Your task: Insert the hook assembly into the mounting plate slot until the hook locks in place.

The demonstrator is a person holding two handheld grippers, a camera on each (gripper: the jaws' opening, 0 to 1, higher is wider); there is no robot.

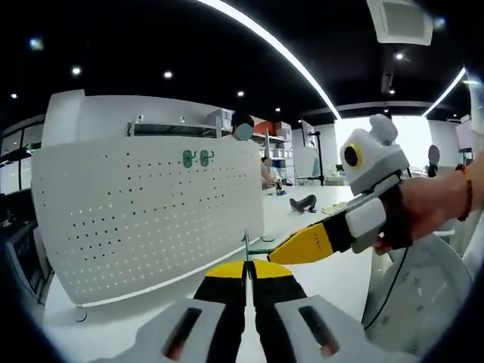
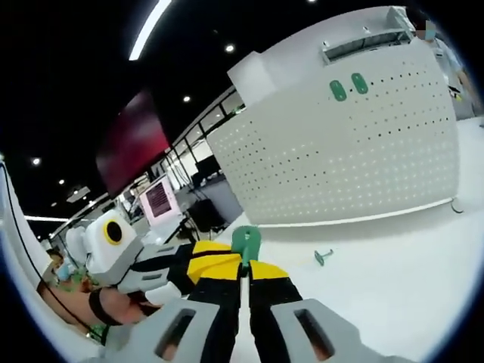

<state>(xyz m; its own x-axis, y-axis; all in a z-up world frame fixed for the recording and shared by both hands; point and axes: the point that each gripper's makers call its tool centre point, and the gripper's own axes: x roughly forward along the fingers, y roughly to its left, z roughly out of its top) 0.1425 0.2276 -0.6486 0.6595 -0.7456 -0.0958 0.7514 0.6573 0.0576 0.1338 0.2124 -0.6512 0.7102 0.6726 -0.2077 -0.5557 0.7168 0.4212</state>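
Both grippers meet over the white table (image 2: pixel 423 295): right gripper (image 2: pixel 246 271) clenched on a green hook (image 2: pixel 246 243), left gripper (image 1: pixel 245 271) pinching its thin stem. Insertion not begun; next, carry it to the far pegboard (image 2: pixel 340 159), beside two mounted hooks (image 2: pixel 349 86)

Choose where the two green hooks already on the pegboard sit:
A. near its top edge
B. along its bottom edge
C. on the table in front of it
A: the two green hooks sit side by side in the upper rows of holes on the pegboard, close under its top edge.
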